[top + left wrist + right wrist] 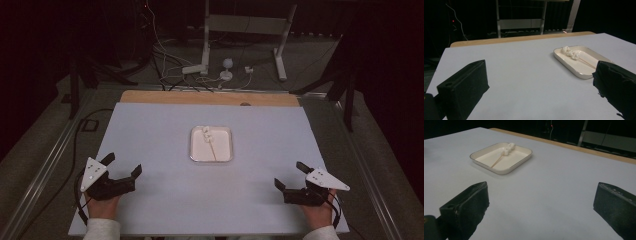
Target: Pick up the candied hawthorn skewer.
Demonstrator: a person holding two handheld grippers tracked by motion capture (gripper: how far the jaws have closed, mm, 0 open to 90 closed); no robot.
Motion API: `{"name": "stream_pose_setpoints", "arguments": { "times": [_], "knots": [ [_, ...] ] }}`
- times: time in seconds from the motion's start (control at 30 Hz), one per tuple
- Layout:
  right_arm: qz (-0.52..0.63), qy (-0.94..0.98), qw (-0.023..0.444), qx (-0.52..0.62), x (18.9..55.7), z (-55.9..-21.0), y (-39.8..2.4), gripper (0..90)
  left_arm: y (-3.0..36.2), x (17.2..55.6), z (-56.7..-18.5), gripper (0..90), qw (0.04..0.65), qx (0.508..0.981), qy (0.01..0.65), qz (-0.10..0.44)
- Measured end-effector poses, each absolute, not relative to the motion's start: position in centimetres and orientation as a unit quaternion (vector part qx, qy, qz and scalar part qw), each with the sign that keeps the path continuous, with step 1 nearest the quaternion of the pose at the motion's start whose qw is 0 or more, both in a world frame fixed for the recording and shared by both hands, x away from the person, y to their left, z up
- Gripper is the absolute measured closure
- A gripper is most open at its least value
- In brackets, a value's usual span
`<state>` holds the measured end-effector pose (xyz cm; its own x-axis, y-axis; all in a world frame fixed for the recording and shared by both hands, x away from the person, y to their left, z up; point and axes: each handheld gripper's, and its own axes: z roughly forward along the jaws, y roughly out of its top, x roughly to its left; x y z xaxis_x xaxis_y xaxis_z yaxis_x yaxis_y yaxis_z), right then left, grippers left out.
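While we hold both tools low over the near edge of the pale grey tabletop (150,140), the left black two-jaw gripper (122,167) has its jaws spread wide and empty, and the right black two-jaw gripper (288,175) is likewise parted and holds nothing. Between them, farther out at the table's middle, we see a shallow cream square tray (227,145). In it lies a thin wooden skewer (213,149) carrying small white lumps (206,133) at its far end.

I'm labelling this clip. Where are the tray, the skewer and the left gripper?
tray (228,150), high view, bare right part of its floor.
skewer (212,149), high view, middle of the stick.
left gripper (123,165), high view, midway between its open fingertips.
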<state>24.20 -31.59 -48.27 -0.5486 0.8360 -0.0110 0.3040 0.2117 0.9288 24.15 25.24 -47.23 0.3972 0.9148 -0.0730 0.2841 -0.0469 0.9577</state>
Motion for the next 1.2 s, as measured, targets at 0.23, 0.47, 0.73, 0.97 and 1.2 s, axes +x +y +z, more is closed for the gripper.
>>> {"name": "stream_pose_setpoints", "arguments": {
  "times": [0.23,0.47,0.73,0.97,1.2],
  "knots": [
    [0.483,0.730,0.279,0.395,24.2,-48.5,-31.4,0.2,25.2,23.9,-47.2,0.6,0.525,0.650,0.458,0.304],
    [0.481,0.723,0.283,0.407,24.2,-48.5,-31.7,0.1,25.2,24.1,-46.8,0.6,0.526,0.648,0.460,0.302],
    [0.480,0.712,0.288,0.424,23.9,-48.3,-32.0,0.0,24.8,24.8,-45.3,0.6,0.527,0.654,0.460,0.286],
    [0.477,0.713,0.289,0.424,23.9,-48.3,-31.8,0.0,24.1,25.8,-44.5,0.5,0.527,0.662,0.455,0.279],
    [0.475,0.714,0.291,0.424,23.9,-48.4,-31.8,0.0,23.1,27.0,-43.8,0.5,0.526,0.671,0.446,0.273]
  ]
}}
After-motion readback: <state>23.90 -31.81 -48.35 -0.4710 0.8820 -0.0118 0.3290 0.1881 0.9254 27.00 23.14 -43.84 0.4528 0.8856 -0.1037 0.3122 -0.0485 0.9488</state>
